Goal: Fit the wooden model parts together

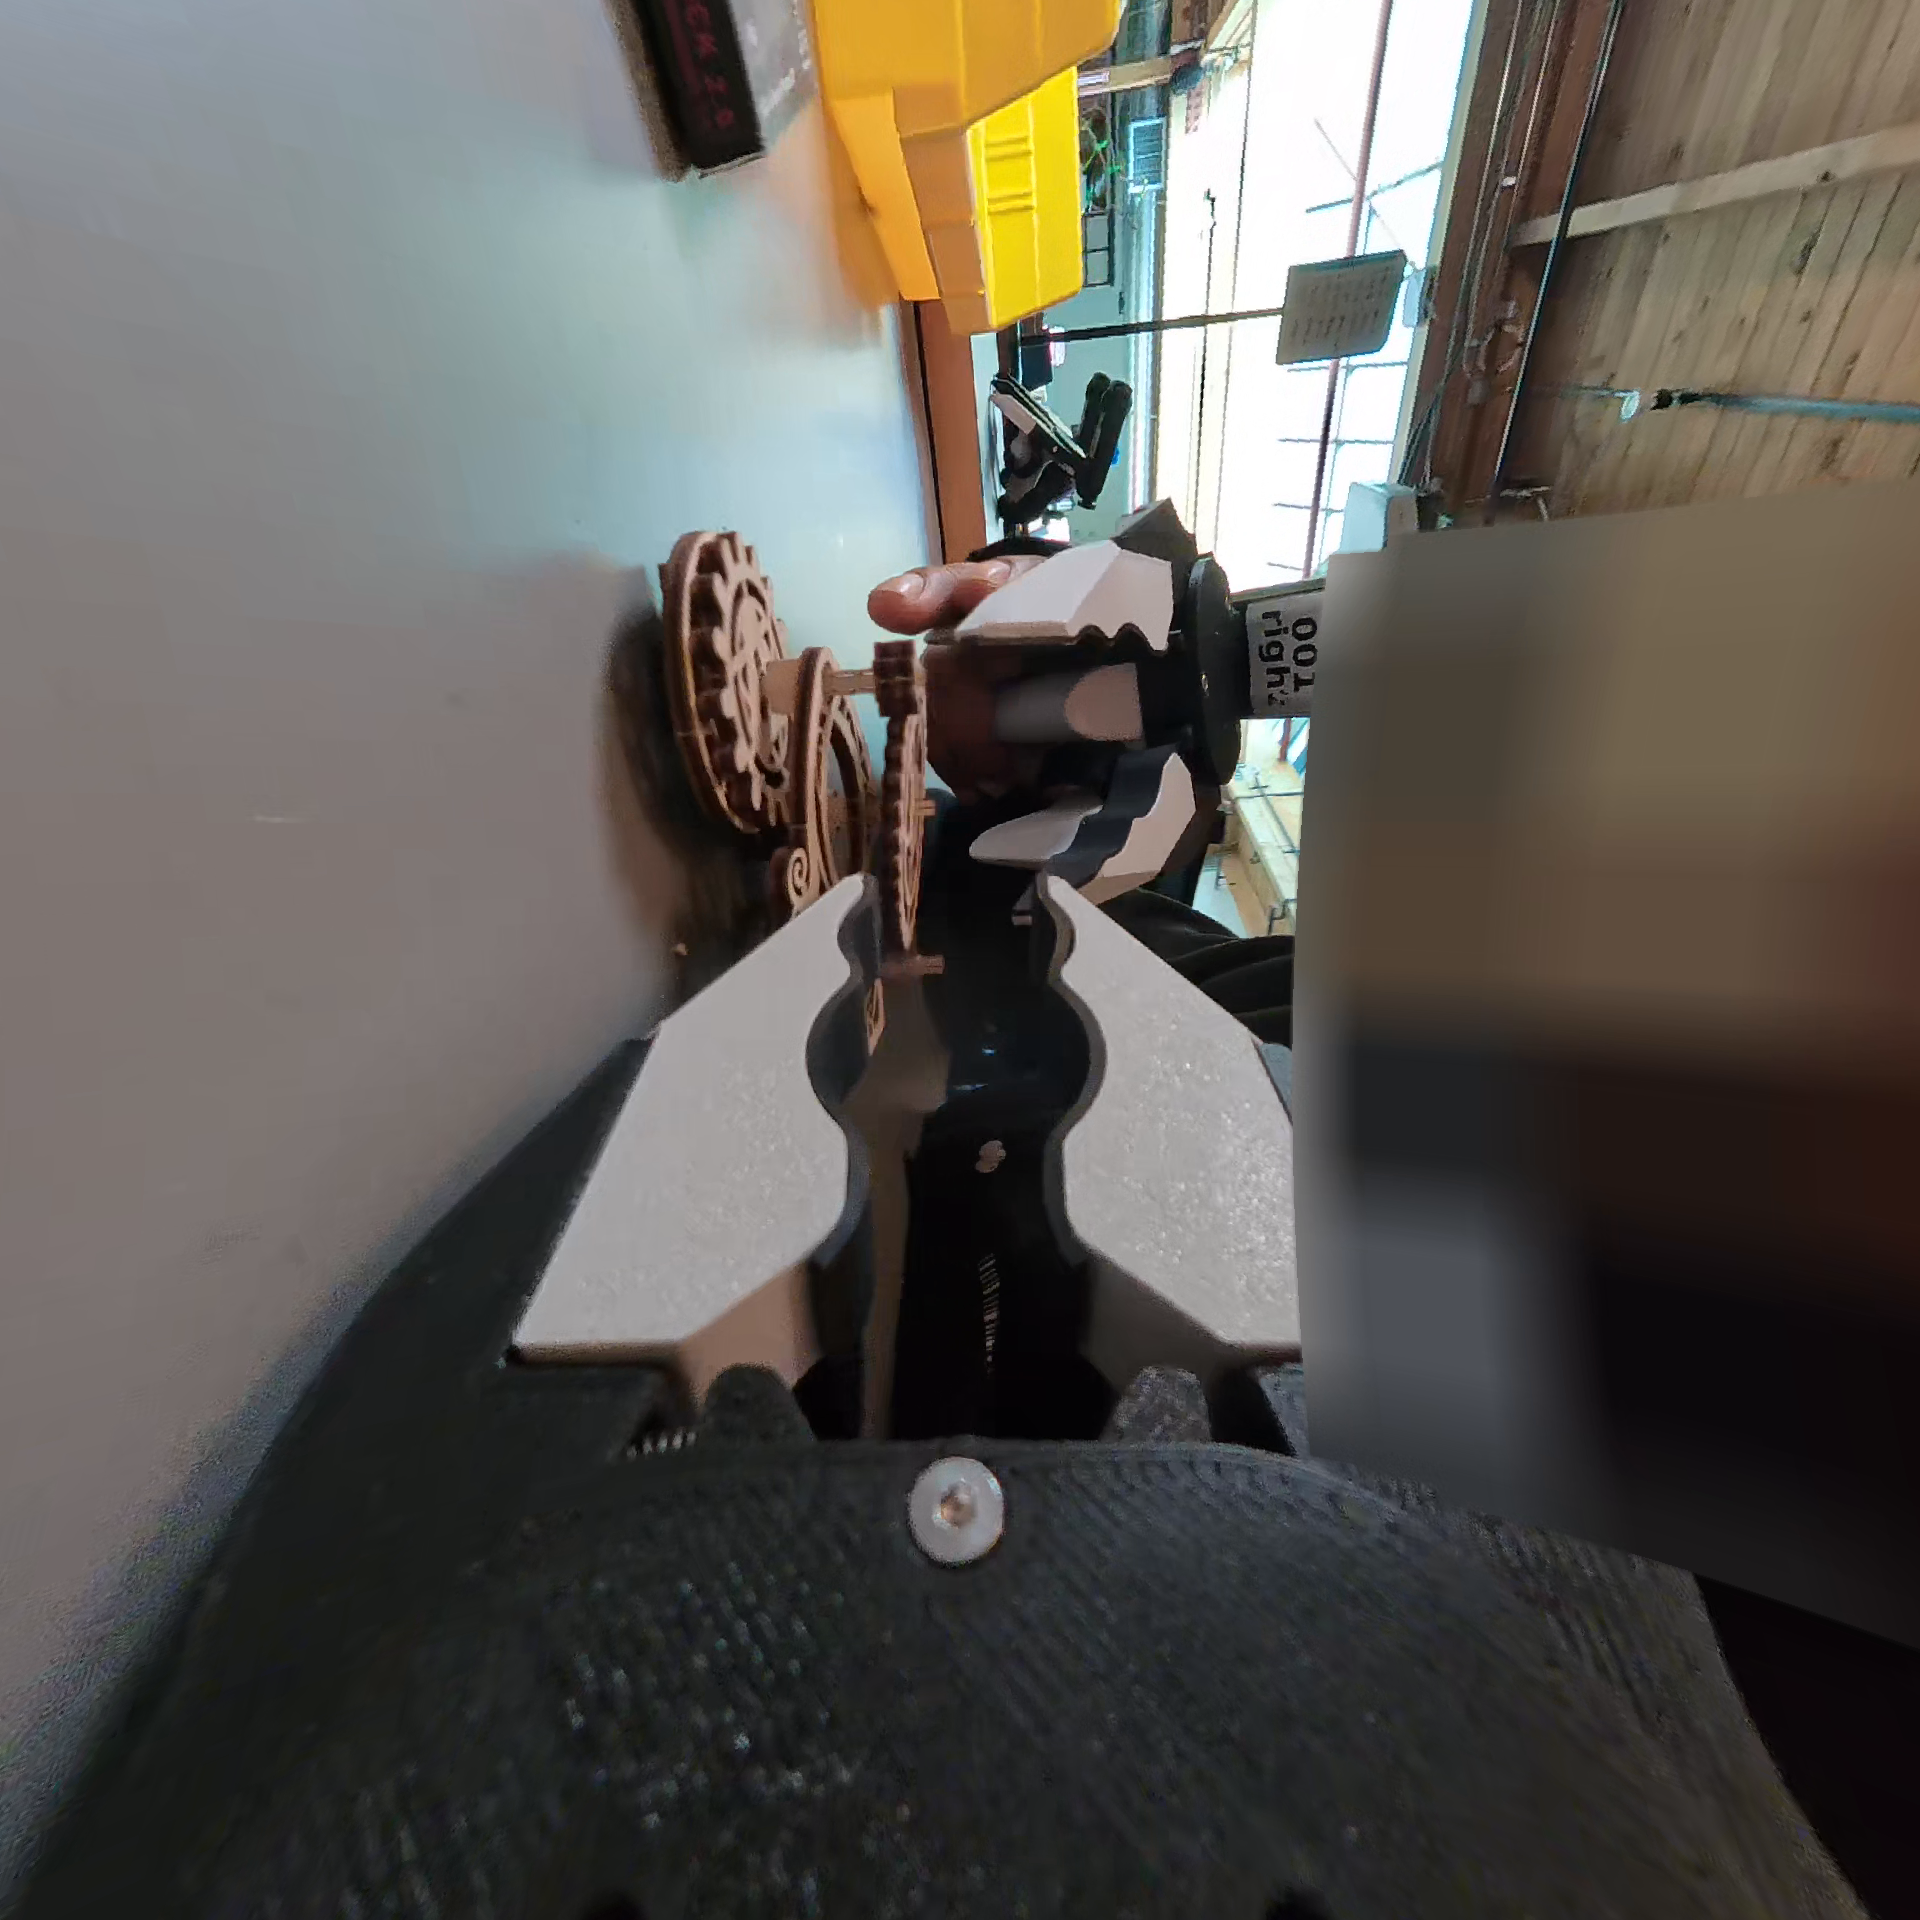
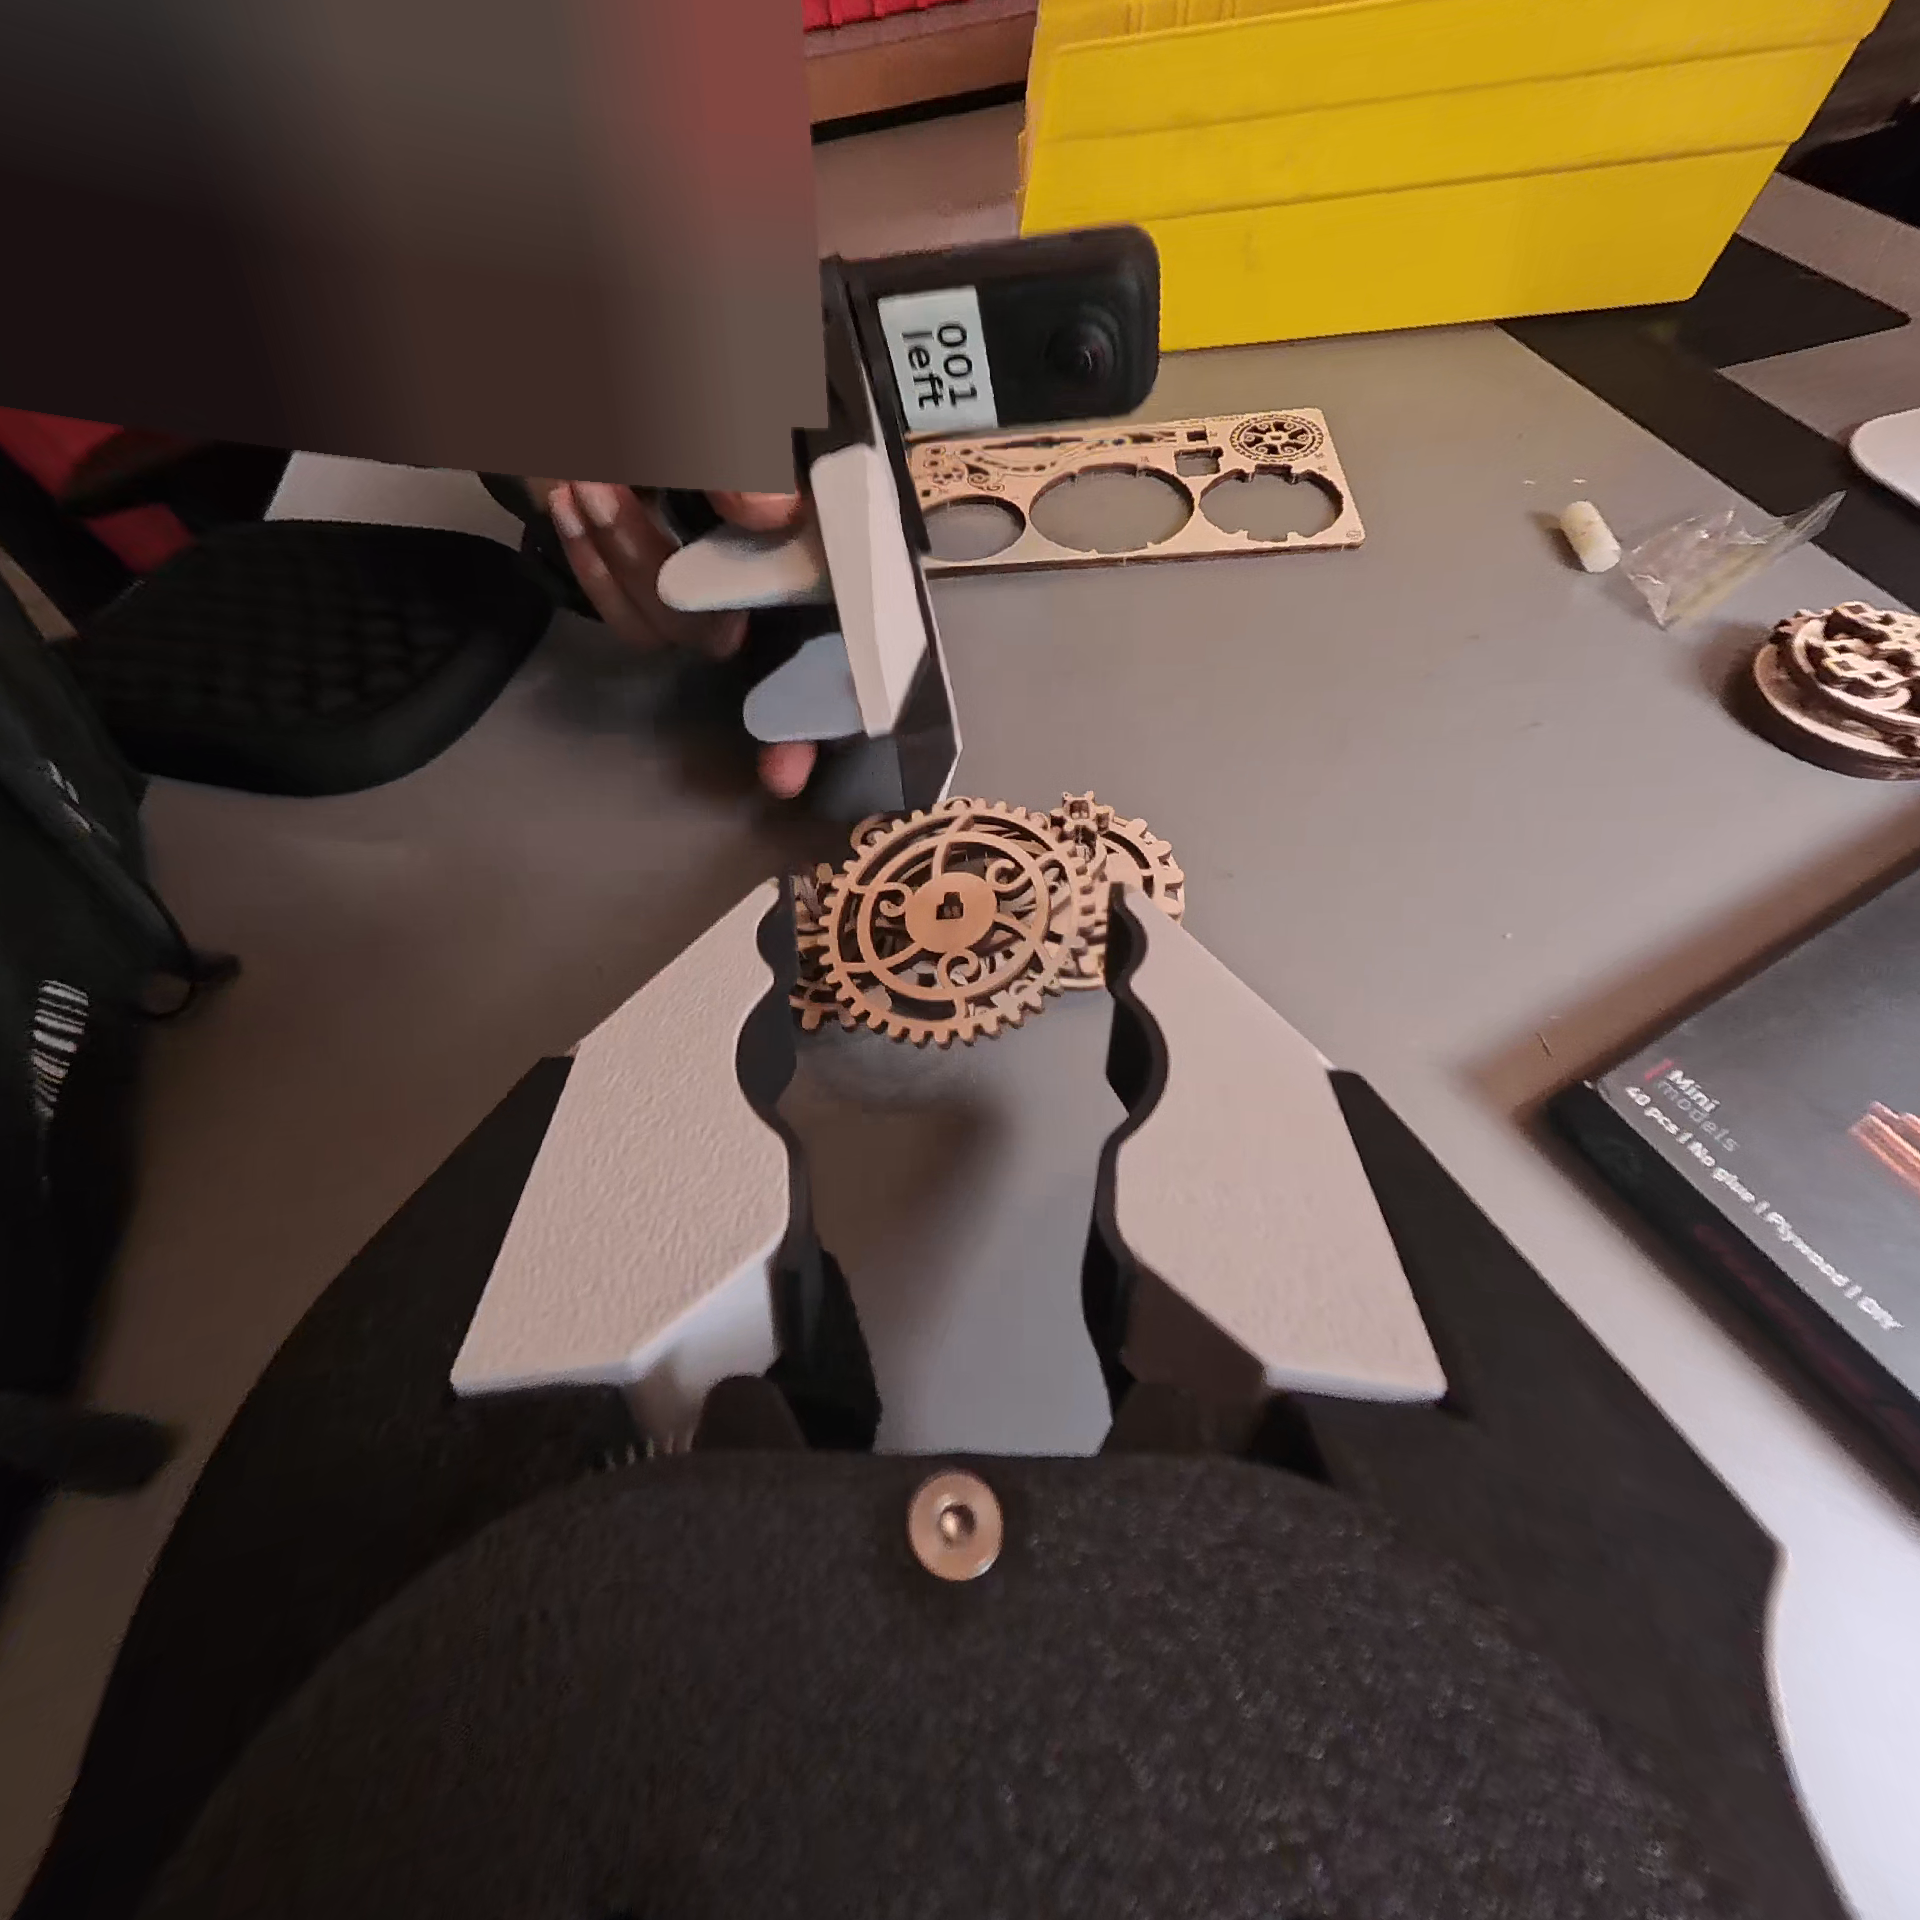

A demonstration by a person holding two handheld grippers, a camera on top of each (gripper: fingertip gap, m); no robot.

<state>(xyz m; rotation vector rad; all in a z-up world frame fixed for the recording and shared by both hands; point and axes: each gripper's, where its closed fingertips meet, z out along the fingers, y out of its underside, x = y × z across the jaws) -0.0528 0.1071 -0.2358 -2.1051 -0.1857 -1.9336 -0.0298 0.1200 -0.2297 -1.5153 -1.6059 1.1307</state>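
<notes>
A wooden gear model (image 2: pixel 940 982) stands on the grey table (image 2: pixel 1351 831). It is several ornate stacked gears with a large top gear. In the left wrist view, which is turned sideways, the model (image 1: pixel 727 675) stands out from the table. My right gripper (image 2: pixel 951 904) is open just above the model, with a finger on each side of the top gear. My left gripper (image 1: pixel 956 894) is open, and the top gear's edge (image 1: pixel 904 821) sits between its tips, close to one finger. In the right wrist view the left gripper (image 2: pixel 930 774) reaches down to the model's far rim. The right gripper also shows in the left wrist view (image 1: pixel 971 732).
A punched-out plywood sheet (image 2: pixel 1132 488) lies behind the model. A yellow bin (image 2: pixel 1403 187) stands at the back. A finished round wooden model (image 2: pixel 1839 675), a small plastic bag (image 2: pixel 1714 551) and a dark box (image 2: pixel 1766 1174) are to the right. A black chair (image 2: pixel 301 644) is at the left edge. Both grippers' tips are close together, under 4 cm apart. About 20 centimetres separates my right fingertips from the finished round wooden model (image 2: pixel 1839 675).
</notes>
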